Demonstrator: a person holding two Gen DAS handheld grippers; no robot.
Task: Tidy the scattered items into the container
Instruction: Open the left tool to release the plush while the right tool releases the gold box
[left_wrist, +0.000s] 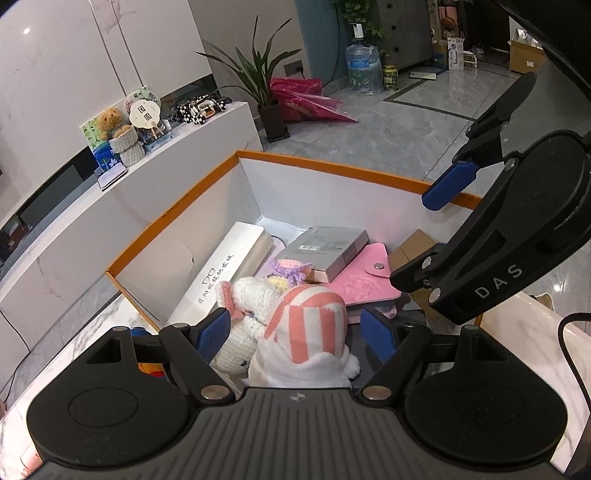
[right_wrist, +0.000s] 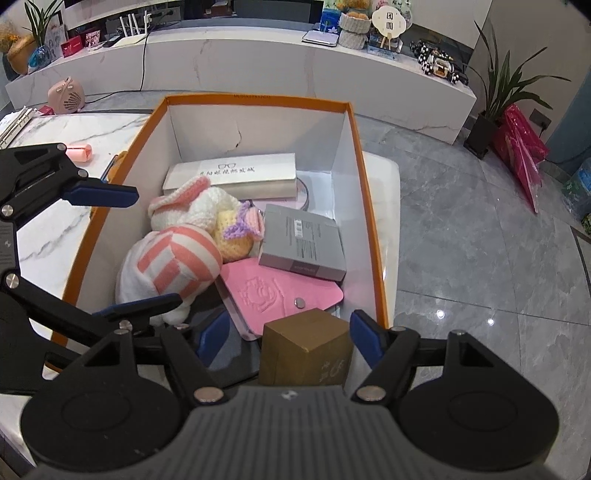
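Observation:
The container, a white box with an orange rim (left_wrist: 332, 166) (right_wrist: 258, 99), holds several items. A pink-and-white striped plush (left_wrist: 306, 317) (right_wrist: 173, 266) lies in it against a white crochet bunny (left_wrist: 247, 306) (right_wrist: 192, 203). My left gripper (left_wrist: 295, 336) (right_wrist: 155, 247) is open above the plush, its blue pads apart on either side. A brown cardboard box (right_wrist: 306, 347) (left_wrist: 413, 247) sits at the container's near right wall. My right gripper (right_wrist: 291, 338) (left_wrist: 412, 240) straddles it, open, with a gap at the left pad.
Also inside are a long white case (right_wrist: 236, 173), a grey carton (right_wrist: 303, 240) and a pink wallet (right_wrist: 273, 291). The container stands on a marble table (right_wrist: 55, 221) that carries a pink roll (right_wrist: 79, 151). Beyond is a white counter (right_wrist: 258, 62) and grey floor (right_wrist: 480, 258).

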